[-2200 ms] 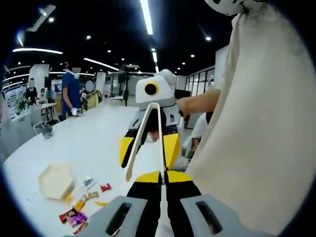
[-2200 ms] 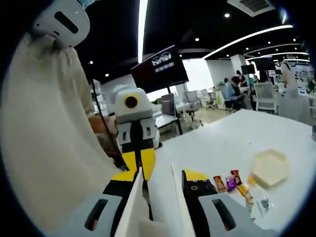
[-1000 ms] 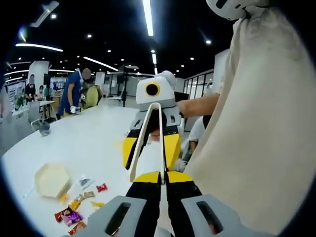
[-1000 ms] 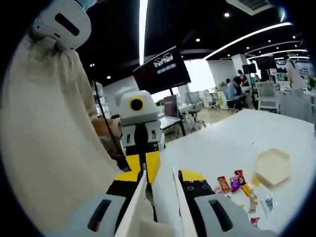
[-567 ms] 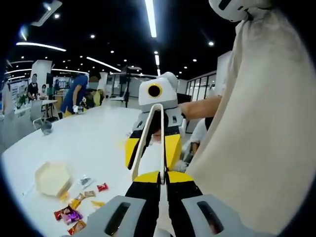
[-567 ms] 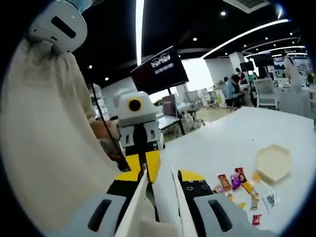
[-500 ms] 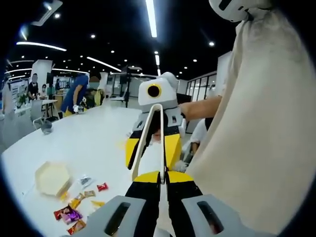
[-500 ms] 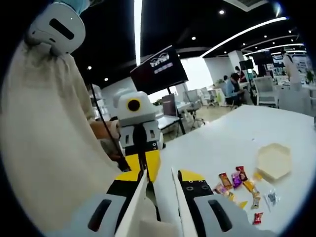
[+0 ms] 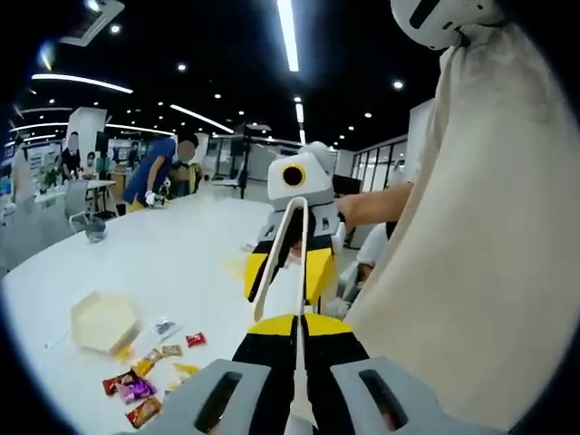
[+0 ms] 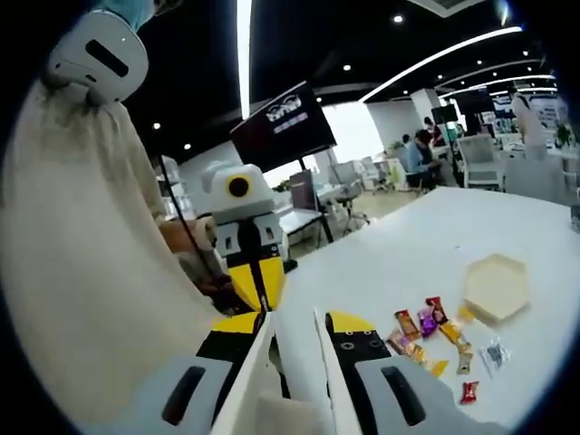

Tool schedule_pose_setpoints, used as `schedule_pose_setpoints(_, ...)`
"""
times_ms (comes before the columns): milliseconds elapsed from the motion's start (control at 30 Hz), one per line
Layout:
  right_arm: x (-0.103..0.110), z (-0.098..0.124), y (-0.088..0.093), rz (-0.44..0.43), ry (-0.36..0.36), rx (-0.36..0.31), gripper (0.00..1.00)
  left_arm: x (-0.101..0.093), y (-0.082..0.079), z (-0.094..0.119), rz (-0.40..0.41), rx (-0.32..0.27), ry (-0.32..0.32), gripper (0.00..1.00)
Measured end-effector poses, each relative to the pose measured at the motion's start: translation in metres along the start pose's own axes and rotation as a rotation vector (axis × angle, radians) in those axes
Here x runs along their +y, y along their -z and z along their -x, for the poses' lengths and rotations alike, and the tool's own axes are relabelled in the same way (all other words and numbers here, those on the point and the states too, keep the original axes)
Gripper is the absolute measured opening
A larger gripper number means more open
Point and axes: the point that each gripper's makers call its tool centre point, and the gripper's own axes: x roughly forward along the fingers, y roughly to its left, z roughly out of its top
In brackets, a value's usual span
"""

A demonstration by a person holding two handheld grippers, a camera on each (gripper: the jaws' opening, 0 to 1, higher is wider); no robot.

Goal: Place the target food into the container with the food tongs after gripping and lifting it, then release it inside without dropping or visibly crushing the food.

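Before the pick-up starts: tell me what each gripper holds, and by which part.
Both grippers hold the same food tongs, one arm each: the left gripper and the right gripper. The tongs carry no food.

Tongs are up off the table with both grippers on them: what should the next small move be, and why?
Probably lower the tongs toward the candies beside the hexagonal container. The tongs are held between the left gripper and right gripper, raised above the table, with nothing between their tips. The candies lie loose on the table, and the container looks empty.
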Motion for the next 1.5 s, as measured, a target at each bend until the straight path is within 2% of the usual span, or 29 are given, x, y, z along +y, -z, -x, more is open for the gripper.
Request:
schedule_pose_setpoints(433,-0.007,0.007,0.006,-0.033,0.026,0.004,0.27,0.002,-0.002,0.001,0.016,-0.013,-0.018,0.0)
schedule_pose_setpoints(933,-0.018,0.007,-0.001,-0.038,0.053,-0.025,0.28,0.006,-0.005,0.002,0.034,-0.02,-0.051,0.0)
schedule_pose_setpoints(1300,-0.019,0.008,-0.002,-0.042,0.072,-0.044,0.27,0.002,-0.005,0.003,0.033,-0.019,-0.05,0.0)
schedule_pose_setpoints(1500,-0.025,0.01,0.007,-0.012,0.117,-0.012,0.28,0.001,-0.006,0.003,0.031,-0.023,-0.067,0.0)
